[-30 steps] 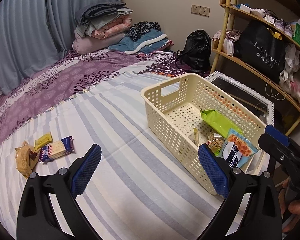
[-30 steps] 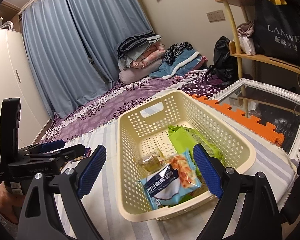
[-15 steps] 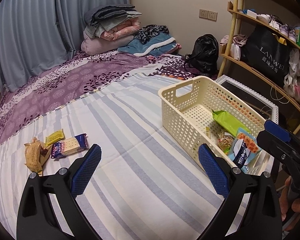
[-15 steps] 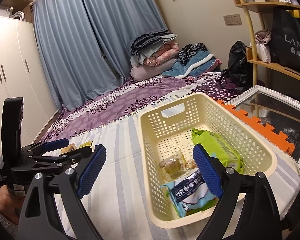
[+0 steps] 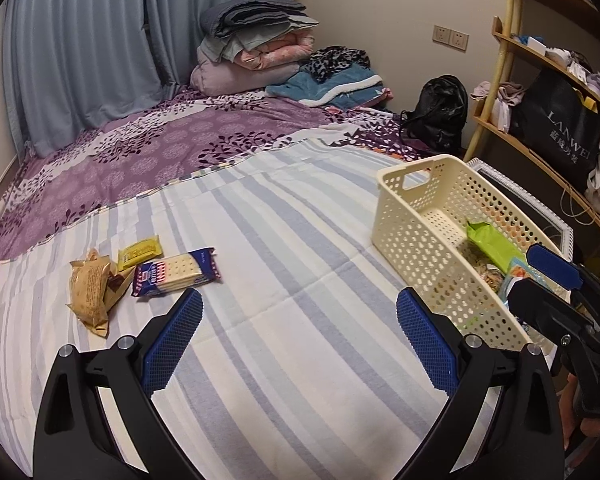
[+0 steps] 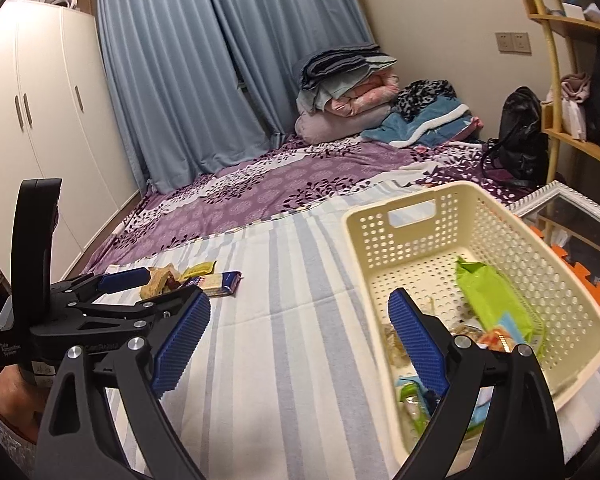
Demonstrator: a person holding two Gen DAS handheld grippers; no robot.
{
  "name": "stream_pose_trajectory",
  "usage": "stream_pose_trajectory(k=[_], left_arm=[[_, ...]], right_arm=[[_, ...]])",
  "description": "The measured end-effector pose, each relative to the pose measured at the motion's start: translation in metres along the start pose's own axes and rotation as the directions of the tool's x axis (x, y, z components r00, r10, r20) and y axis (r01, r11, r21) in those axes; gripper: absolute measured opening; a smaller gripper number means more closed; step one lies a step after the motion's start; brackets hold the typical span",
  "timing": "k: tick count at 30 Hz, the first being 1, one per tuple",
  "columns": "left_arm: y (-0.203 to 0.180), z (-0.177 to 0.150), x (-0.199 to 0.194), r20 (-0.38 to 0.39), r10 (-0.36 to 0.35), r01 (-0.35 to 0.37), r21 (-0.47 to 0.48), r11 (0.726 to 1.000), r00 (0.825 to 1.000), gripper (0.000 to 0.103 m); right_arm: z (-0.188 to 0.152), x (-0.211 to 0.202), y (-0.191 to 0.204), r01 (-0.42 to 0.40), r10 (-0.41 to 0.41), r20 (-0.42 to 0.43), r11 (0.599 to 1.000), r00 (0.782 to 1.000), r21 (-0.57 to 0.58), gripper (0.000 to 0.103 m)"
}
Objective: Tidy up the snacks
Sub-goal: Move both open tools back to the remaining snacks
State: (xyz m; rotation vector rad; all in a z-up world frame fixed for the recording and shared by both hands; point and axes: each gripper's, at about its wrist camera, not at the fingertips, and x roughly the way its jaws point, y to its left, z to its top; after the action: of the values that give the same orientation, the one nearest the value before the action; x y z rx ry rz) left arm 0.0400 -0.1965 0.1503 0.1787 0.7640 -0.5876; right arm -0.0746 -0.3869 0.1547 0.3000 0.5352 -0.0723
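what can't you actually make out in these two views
- Right wrist view: snacks at the near end of the basket are blurred and partly covered by the right tool.
- Left wrist view: the same basket corner is hidden by the right tool.
- Yellow packet: print too small.
- Brown wrapper: crumpled, contents unclear.

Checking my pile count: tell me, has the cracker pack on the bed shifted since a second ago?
No. The cracker pack lies beside the yellow packet and brown wrapper as before; only the camera swung.
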Motion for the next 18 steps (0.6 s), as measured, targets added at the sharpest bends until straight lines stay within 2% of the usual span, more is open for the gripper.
stream_pose_trajectory(k=[10, 14, 18], left_arm=[[0.060, -0.014, 0.016, -0.039, 0.061, -0.064, -0.090, 0.994, 0.997, 0.099], [0.096, -0.024, 0.026, -0.068, 0.109, -0.118, -0.148, 0.982, 0.992, 0.099], [0.140, -0.033, 0.035, -0.093, 0.178, -0.194, -0.209, 0.958, 0.980, 0.099]], right_arm=[[-0.011, 0.044, 0.035, -0.061, 0.055, -0.096, 0.997, 0.994, -0.057, 0.090], [-0.019, 0.069, 0.046, -0.082, 0.072, -0.151, 0.995, 0.986, -0.061, 0.090], [-0.026, 0.090, 0.054, -0.096, 0.079, -0.190, 0.992, 0.979, -0.079, 0.090]])
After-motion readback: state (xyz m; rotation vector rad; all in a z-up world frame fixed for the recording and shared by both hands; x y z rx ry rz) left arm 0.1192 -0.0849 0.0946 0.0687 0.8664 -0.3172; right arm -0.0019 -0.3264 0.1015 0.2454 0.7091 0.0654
